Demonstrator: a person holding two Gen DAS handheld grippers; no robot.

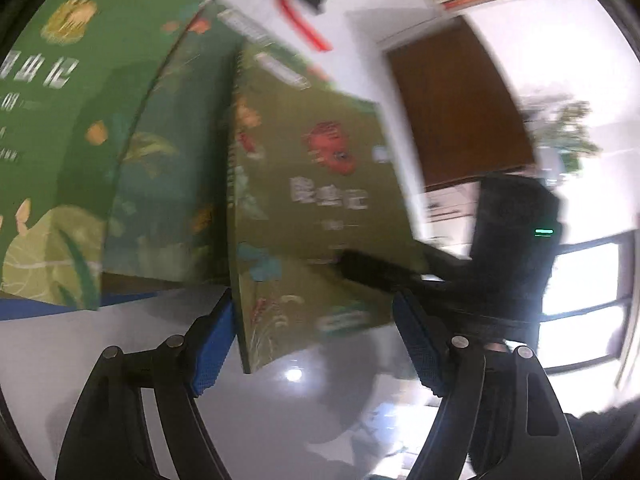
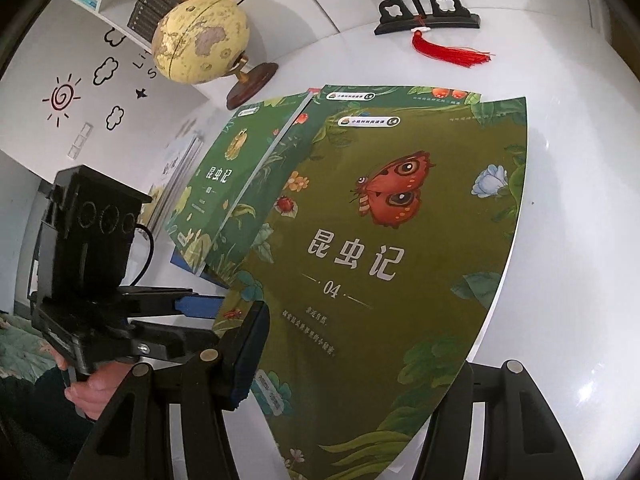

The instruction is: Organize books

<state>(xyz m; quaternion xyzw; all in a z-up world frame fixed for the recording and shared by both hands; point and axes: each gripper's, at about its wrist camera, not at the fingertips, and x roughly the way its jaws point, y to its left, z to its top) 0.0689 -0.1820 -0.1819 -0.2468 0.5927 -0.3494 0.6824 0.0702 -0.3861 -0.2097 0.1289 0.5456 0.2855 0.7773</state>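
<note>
worktop (image 2: 560, 168): a white glossy surface was seen, with the books laid on it.
butterfly book (image 2: 384, 240): an olive-green cover marked 04 was held tilted above the worktop, overlapping the other books.
other books (image 2: 224, 184): two or more green volumes of the same set were stacked beside and partly under the butterfly book.
right claw (image 2: 352, 384): it was pinched on the lower edge of the butterfly book, one blue pad pressed on the cover.
left claw (image 1: 316, 340): its blue pads were spread, with the edge of the butterfly book between them; no pressing was seen.
globe (image 2: 200, 36): it was stood behind the books.
tassel (image 2: 452, 50): a red one was laid by a black stand (image 2: 428, 16).
</note>
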